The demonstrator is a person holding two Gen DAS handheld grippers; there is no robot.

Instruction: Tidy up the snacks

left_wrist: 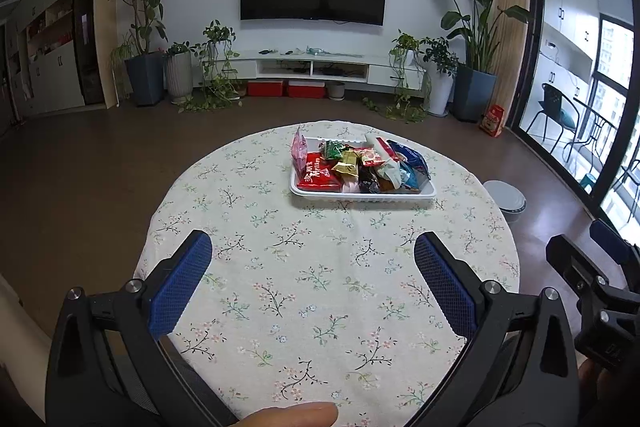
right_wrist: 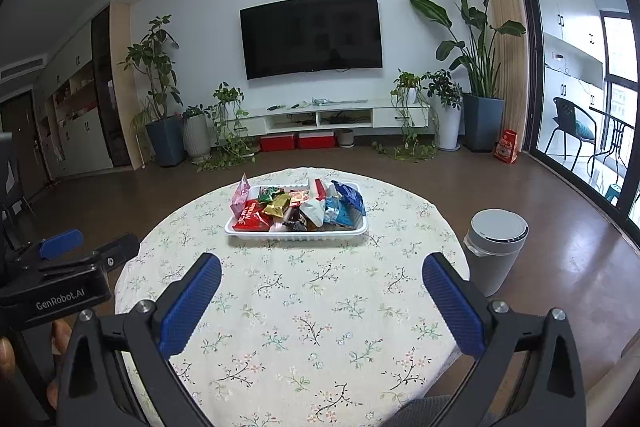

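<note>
A white plastic tray (left_wrist: 362, 196) (right_wrist: 296, 235) sits on the far half of a round table with a floral cloth (left_wrist: 304, 287) (right_wrist: 288, 307). It is piled with several wrapped snacks: a red packet (left_wrist: 320, 175) (right_wrist: 251, 217), a pink packet (left_wrist: 300, 149) (right_wrist: 240, 194), blue packets (left_wrist: 412, 157) (right_wrist: 349, 201), gold and green ones. My left gripper (left_wrist: 313, 257) is open over the near part of the cloth, nothing between its blue pads. My right gripper (right_wrist: 322, 281) is open too, well short of the tray.
A grey round bin (right_wrist: 496, 247) (left_wrist: 505, 201) stands on the floor right of the table. The right gripper's body (left_wrist: 592, 287) shows at the left view's right edge; the left gripper's body (right_wrist: 60, 279) at the right view's left edge. A fingertip (left_wrist: 292, 415) shows below.
</note>
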